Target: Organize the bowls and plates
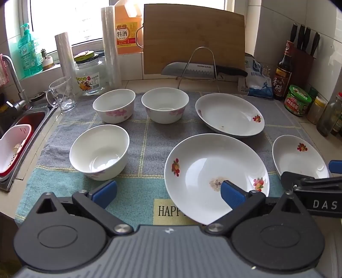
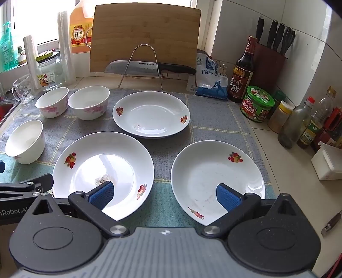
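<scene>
Just ahead of both wide-open, empty grippers, left gripper (image 1: pixel 168 191) and right gripper (image 2: pixel 164 195), plates (image 2: pixel 102 171) and bowls (image 1: pixel 99 151) are sitting apart on the towel (image 1: pixel 136 192); glazed, rigid, breakable, likely slippery — rim is looking best for gripping.

This is a home kitchen. A tiled tabletop (image 2: pixel 269 136) holds a knife block (image 2: pixel 268 62) at 2 o'clock, with sauce bottles (image 2: pixel 242 70) beside it. A wooden cutting board (image 2: pixel 145 34) leans on the wall at 12 o'clock. A sink (image 1: pixel 25 126) with a tap (image 1: pixel 12 77) sits at 9 o'clock, by a bright window (image 1: pixel 64 19).
</scene>
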{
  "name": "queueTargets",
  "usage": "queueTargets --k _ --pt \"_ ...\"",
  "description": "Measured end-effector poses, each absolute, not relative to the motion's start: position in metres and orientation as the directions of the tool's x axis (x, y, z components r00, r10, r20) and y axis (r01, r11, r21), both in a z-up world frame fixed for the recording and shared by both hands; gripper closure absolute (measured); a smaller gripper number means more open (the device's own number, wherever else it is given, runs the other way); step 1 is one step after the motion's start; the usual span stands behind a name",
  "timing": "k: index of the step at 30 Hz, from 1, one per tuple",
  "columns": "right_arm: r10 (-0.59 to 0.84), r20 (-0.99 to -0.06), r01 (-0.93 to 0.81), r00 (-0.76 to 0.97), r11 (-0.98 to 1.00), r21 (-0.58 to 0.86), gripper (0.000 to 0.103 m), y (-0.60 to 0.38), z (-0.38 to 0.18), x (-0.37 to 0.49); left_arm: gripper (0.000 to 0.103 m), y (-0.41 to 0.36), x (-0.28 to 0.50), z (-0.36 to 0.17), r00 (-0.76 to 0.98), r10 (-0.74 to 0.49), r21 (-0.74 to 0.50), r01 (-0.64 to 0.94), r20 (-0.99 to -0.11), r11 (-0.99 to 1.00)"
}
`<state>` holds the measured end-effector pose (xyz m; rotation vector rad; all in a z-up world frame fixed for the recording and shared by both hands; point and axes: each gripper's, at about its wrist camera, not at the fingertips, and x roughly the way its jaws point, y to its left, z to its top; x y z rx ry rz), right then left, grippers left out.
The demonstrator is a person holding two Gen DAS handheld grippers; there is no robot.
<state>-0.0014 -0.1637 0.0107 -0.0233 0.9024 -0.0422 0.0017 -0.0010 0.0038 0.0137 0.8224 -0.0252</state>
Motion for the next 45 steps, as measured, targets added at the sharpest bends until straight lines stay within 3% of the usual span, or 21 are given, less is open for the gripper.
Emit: queueTargets --k 45 --pt "-0.062 -0.776 0.033 0.627 0.998 -0.054 0.0 -0.1624 0.0166 -0.002 0.001 0.0043 0.0046 0.0066 0.689 -0.023 0.0 0.033 -0.725 0.999"
